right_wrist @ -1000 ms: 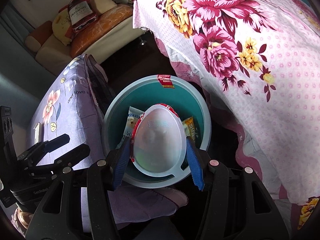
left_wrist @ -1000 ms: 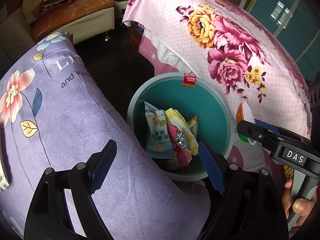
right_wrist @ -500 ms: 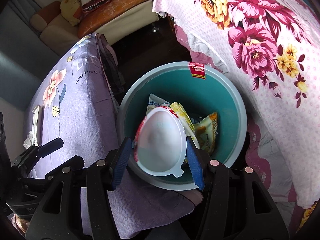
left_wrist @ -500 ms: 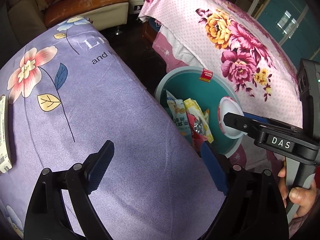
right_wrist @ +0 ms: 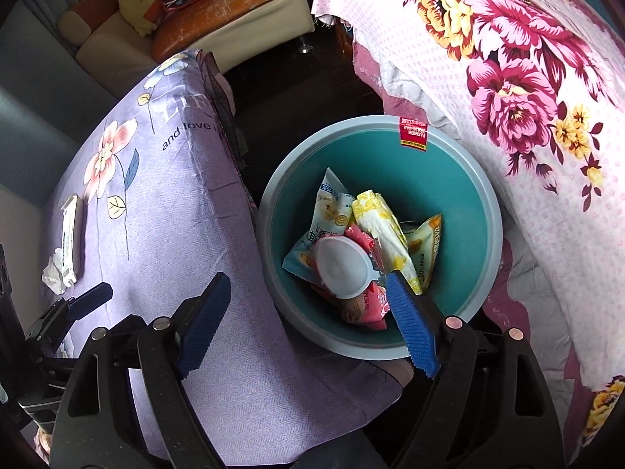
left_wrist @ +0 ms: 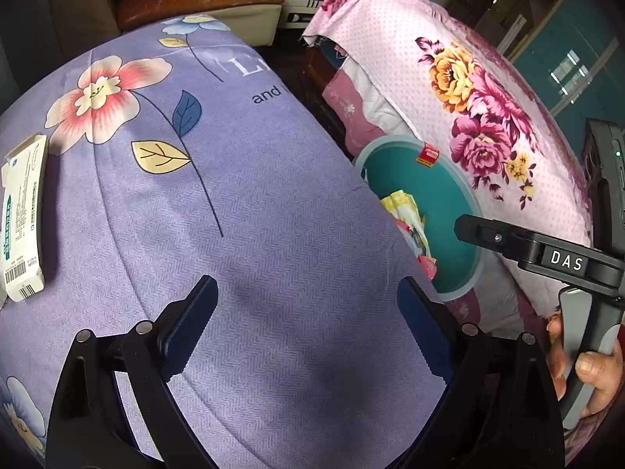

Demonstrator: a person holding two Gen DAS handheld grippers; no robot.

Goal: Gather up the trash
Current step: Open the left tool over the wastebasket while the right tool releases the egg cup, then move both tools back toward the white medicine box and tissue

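A round teal bin (right_wrist: 461, 203) with a pale rim and a red sticker stands on the floor between two cloth-covered pieces of furniture. Inside lie crumpled snack wrappers (right_wrist: 375, 226), blue-white, yellow and pink, with a white plastic lid (right_wrist: 341, 267) resting on top. On the purple cloth lie a long white box (left_wrist: 21, 219) and a crumpled tissue (right_wrist: 52, 273).

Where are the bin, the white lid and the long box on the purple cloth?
Bin (right_wrist: 484, 211): right wrist view, its pale rim.
White lid (right_wrist: 341, 264): right wrist view, its middle.
Box (left_wrist: 23, 219): left wrist view, its printed top face.
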